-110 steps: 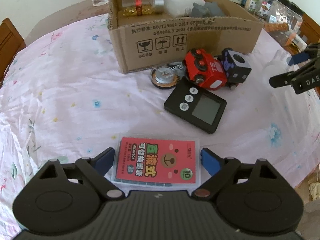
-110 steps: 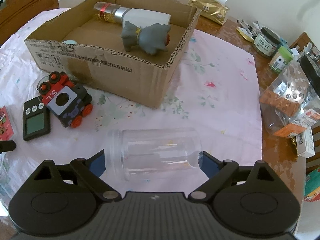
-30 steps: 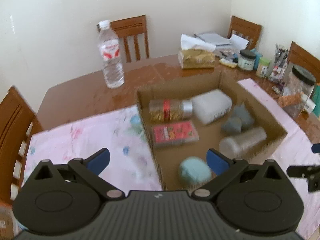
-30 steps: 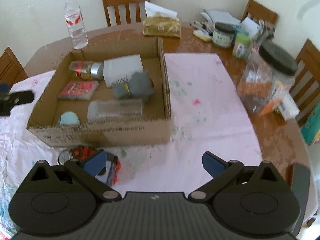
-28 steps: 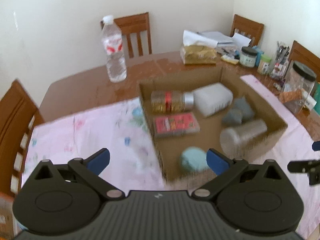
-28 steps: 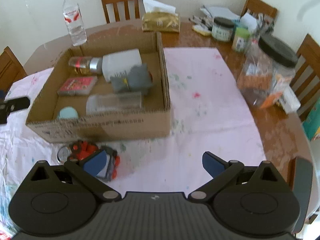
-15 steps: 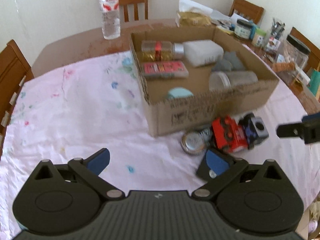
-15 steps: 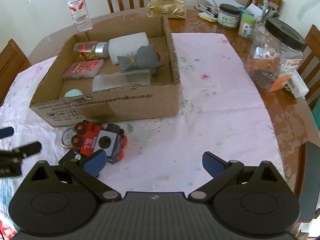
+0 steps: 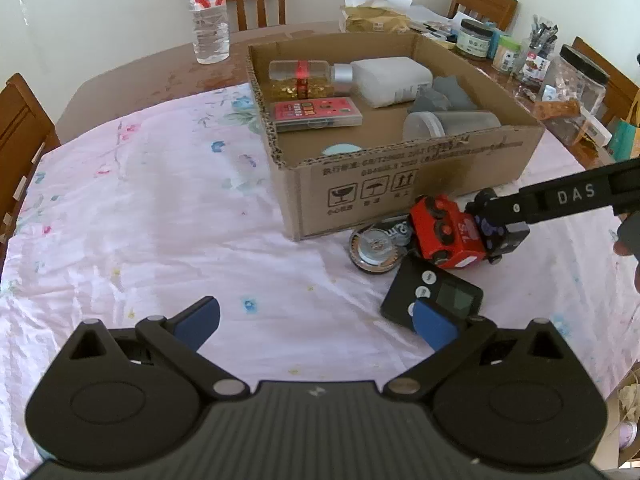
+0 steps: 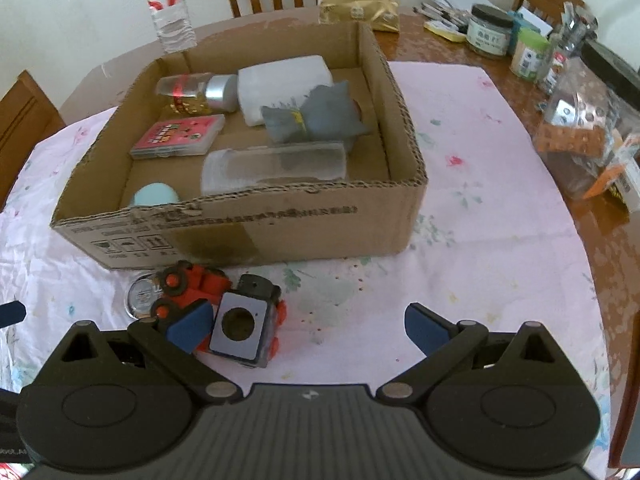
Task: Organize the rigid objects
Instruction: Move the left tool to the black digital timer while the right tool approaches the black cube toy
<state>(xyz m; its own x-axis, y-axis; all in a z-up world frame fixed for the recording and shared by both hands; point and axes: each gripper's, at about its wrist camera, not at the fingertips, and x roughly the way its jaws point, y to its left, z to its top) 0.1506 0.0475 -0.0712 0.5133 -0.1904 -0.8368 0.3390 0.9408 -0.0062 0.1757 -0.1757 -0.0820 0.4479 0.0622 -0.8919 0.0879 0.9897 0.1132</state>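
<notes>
Both grippers are wide open and hold nothing. From the left camera, the left gripper [image 9: 316, 322] hangs over the pink tablecloth [image 9: 160, 220]. The black timer [image 9: 434, 298] lies flat just ahead of its right finger. The toy train [image 9: 460, 232] is farther ahead and to the right, lying sideways across the view. The right gripper [image 9: 500, 216] reaches in from the right, very close to the train. From the right camera, the right gripper [image 10: 306, 326] has the toy train [image 10: 228, 308] just past its left finger, off to the left, not between the fingers. The box [image 10: 260, 220] sits straight ahead, beyond the train. I think the right gripper is nearer and should slide left to get around the train.
</notes>
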